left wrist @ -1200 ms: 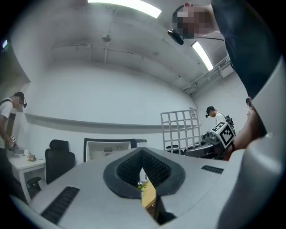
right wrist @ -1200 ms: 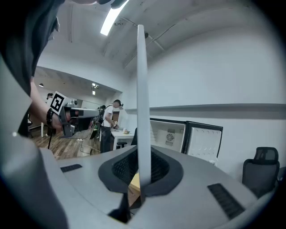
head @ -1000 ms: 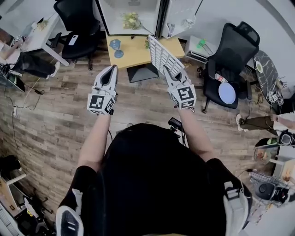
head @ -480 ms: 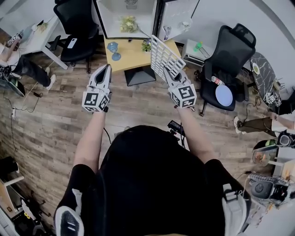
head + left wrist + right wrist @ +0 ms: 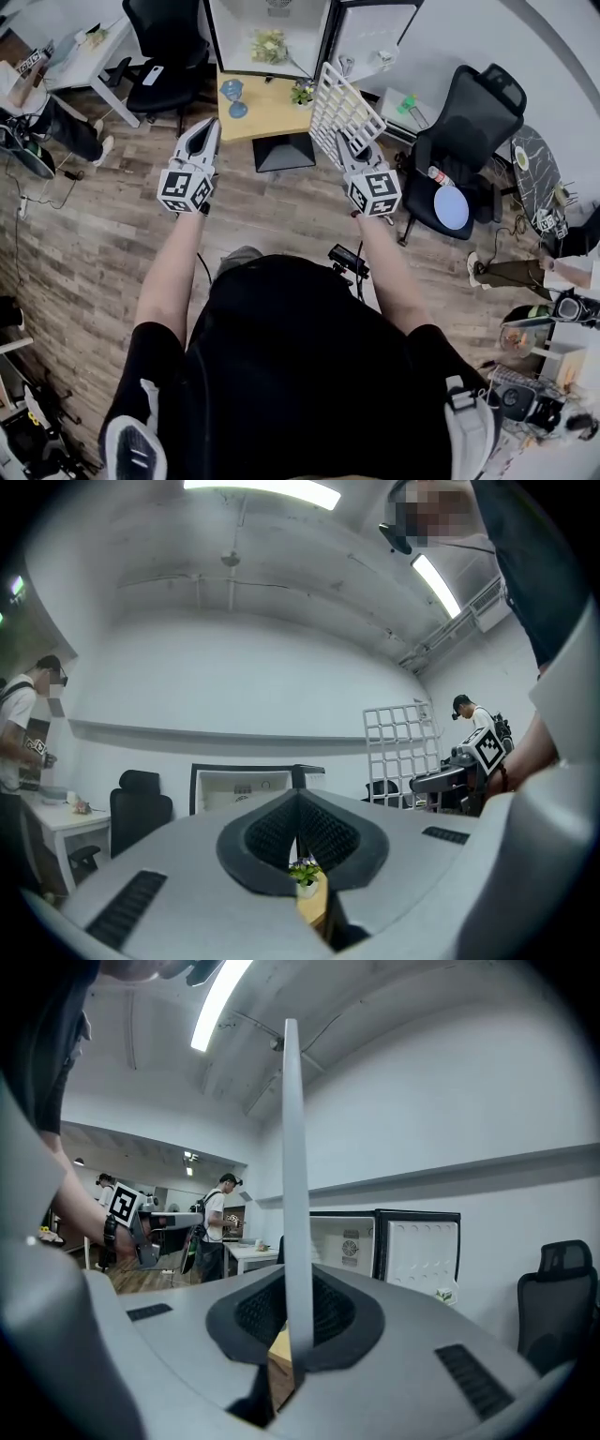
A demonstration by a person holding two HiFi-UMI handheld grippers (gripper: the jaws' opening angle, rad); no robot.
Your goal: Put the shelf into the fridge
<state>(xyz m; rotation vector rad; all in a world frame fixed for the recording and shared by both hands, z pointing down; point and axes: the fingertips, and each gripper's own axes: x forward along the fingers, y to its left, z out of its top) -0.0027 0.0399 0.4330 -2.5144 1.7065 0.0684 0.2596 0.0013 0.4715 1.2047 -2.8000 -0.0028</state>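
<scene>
Since a second ago we have lifted the shelf (image 5: 345, 111) closer to the open fridge (image 5: 300, 28). In the head view it stands upright above the yellow surface (image 5: 272, 112), not yet inside.

Left gripper view: our left gripper (image 5: 298, 808) holds nothing, jaws together.

Right gripper view: our right gripper (image 5: 292, 1340) has its jaws clamped on the white grid shelf, seen edge-on, flat and seemingly rigid.

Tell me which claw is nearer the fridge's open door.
Right. The right claw, clamped on the white shelf, sits just below the open door in the head view; the left claw, shut and empty, is off to the door's left, across the yellow table.
</scene>
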